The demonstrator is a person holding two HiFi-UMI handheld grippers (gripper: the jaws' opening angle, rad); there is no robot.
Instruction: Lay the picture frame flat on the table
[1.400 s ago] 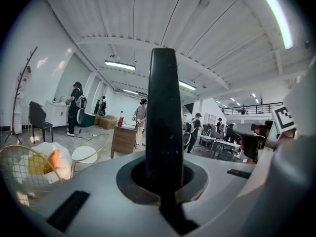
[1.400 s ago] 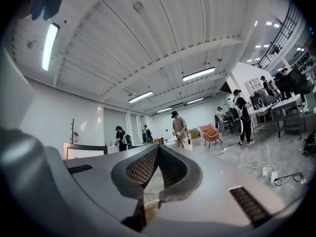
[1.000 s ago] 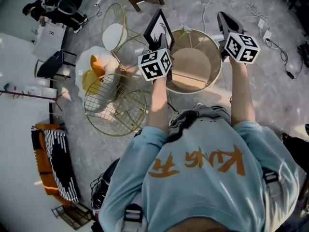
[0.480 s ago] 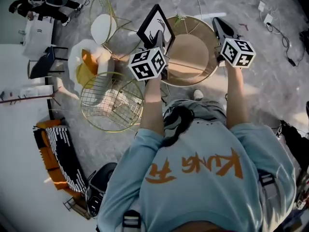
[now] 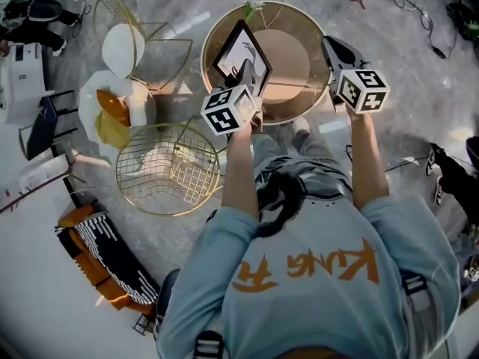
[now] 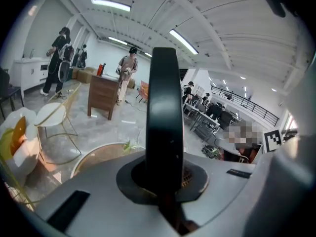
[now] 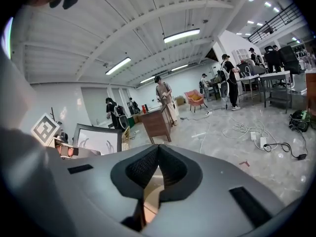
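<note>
Left gripper is clamped on the near edge of the picture frame. The frame stands edge-up out of the jaws, face turned toward the right gripper, over the left half of the round table. Can't tell if it touches the top. Right gripper is pinched closed and empty at the table's right rim. The left hand owns the move, arm stretched forward and nose pitched down. My read: tip the frame's far edge down onto the tabletop.

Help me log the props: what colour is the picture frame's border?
Black; the picture frame shows it best in the head view.
</note>
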